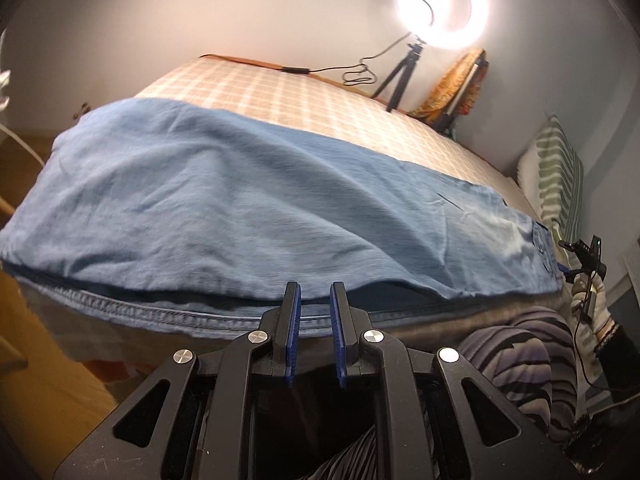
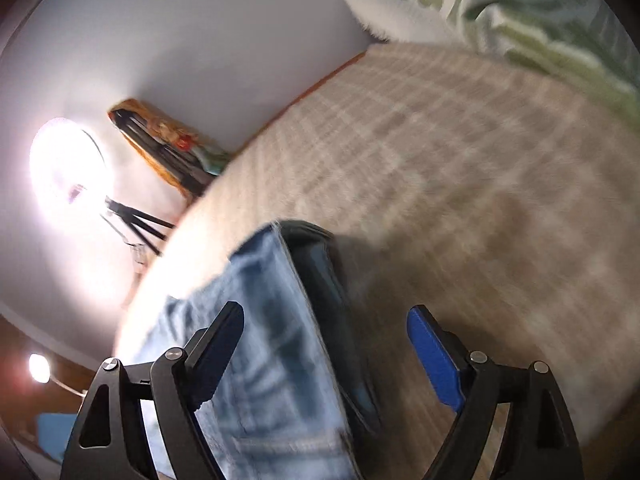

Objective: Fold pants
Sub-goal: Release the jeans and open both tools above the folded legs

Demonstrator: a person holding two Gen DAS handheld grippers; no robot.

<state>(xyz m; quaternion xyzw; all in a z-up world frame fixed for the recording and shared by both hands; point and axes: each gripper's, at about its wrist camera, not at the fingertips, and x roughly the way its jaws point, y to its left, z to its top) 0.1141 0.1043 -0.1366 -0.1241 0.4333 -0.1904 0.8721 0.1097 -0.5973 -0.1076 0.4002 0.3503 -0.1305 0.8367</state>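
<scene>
Left gripper (image 1: 315, 300) fingers nearly together, nothing between, at near edge of blue denim pants (image 1: 248, 200) lying across checked bed cover (image 1: 280, 92). Right gripper (image 2: 326, 330) wide open over pants end. I should pinch both layers together, lift evenly.

Soft cloth and matt plastic

Ahead of the left gripper (image 1: 315, 300), the pants (image 1: 240, 200) are showing soft, matt blue denim with a stitched seam; its black plastic arms are carrying shiny metal rivets, and the checked sheet (image 1: 288, 92) beyond is looking woven.
</scene>
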